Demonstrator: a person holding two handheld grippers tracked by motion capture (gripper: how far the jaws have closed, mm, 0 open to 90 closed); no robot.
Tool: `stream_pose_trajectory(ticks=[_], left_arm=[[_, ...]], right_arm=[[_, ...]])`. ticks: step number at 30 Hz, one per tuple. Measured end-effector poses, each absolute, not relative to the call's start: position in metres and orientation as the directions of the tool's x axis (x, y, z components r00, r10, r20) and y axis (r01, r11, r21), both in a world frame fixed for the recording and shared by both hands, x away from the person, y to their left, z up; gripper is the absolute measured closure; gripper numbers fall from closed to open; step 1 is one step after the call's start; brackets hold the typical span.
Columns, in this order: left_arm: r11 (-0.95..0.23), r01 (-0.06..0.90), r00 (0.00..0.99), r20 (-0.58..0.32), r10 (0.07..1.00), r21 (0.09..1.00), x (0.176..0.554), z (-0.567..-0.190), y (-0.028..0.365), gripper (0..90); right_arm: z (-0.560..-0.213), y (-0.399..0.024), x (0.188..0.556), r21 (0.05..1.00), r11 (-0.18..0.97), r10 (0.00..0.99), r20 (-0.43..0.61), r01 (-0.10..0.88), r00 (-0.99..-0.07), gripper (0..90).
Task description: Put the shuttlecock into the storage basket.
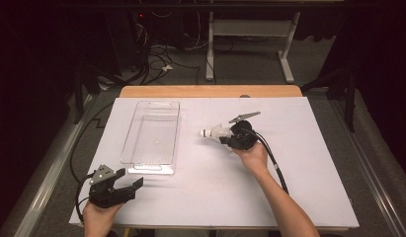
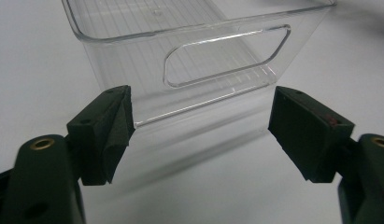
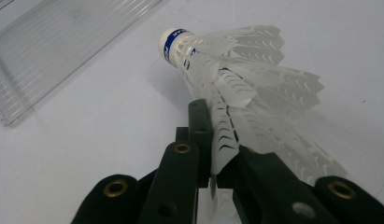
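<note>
We see two hand-held tongs at work over a white tabletop (image 1: 289, 187). The right tongs (image 1: 221, 134) are clamped on a white shuttlecock (image 1: 210, 133), which sits near the middle of the tabletop, to the right of a clear plastic bin (image 1: 152, 133) and apart from it. In the right gripper view the black jaws have pinched together on the feathered skirt of the shuttlecock (image 3: 236, 74), and its white cork tip with a blue band points away from the tongs, toward the corner of the bin (image 3: 54, 51) at upper left. From above, the cork points left toward the bin, and a black cable trails from the right tongs back along the person's forearm. Whether the shuttlecock touches the tabletop we cannot tell.

The left tongs (image 1: 134, 183) rest at the near left corner of the tabletop, jaws standing wide apart with nothing between them. In the left gripper view the left tongs (image 2: 201, 128) face the short end wall of the bin (image 2: 199, 56), where an oval handle cut-out shows. The bin lies lengthwise, away from the person, and nothing lies inside it.
</note>
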State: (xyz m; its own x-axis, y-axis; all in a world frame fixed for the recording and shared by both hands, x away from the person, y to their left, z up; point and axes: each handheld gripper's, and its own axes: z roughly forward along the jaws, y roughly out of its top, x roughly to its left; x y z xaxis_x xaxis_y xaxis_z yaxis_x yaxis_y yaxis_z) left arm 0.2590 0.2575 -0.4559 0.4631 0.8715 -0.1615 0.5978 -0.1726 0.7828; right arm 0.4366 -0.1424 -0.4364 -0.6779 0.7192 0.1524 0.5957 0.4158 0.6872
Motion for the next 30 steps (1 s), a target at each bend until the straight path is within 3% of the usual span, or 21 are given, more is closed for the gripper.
stream_pose_trajectory(ticks=[30], left_arm=[[-0.154, 0.589, 0.449, -0.163, 0.879, 0.793, 0.258, -0.455, 0.262, 23.3]], right_arm=[[-0.419, -0.137, 0.434, 0.686, 0.436, 0.688, 0.162, 0.582, -0.707, 89.2]])
